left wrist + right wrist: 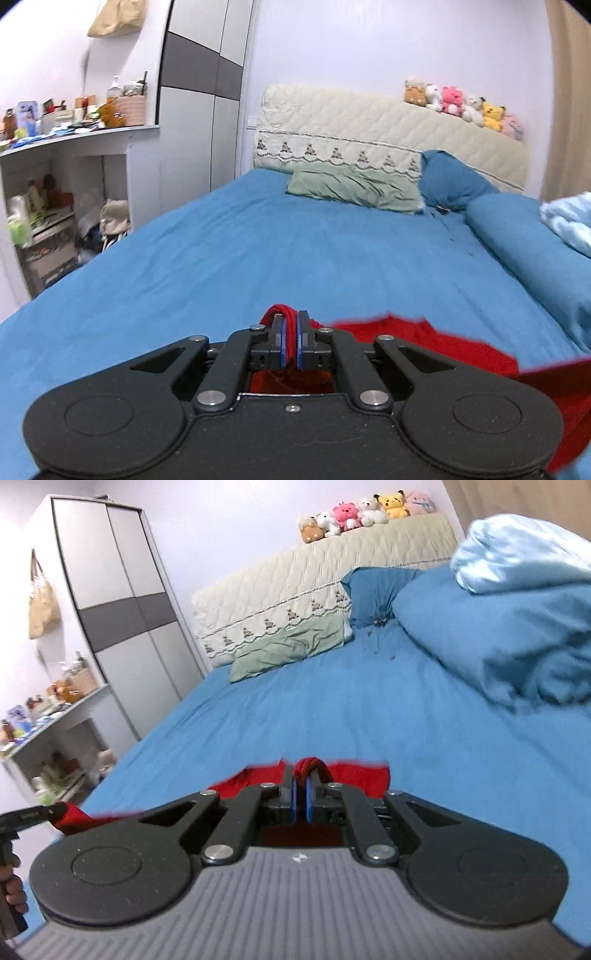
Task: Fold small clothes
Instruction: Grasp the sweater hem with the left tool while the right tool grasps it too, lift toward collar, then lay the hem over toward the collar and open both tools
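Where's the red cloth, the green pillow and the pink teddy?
red cloth [424,338]: left wrist view, flat part.
green pillow [354,186]: left wrist view, its middle.
pink teddy [347,514]: right wrist view, its face.

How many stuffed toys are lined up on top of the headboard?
6 on the headboard, left to right: brown, white, pink, white, yellow, pale pink. More could hide behind them.
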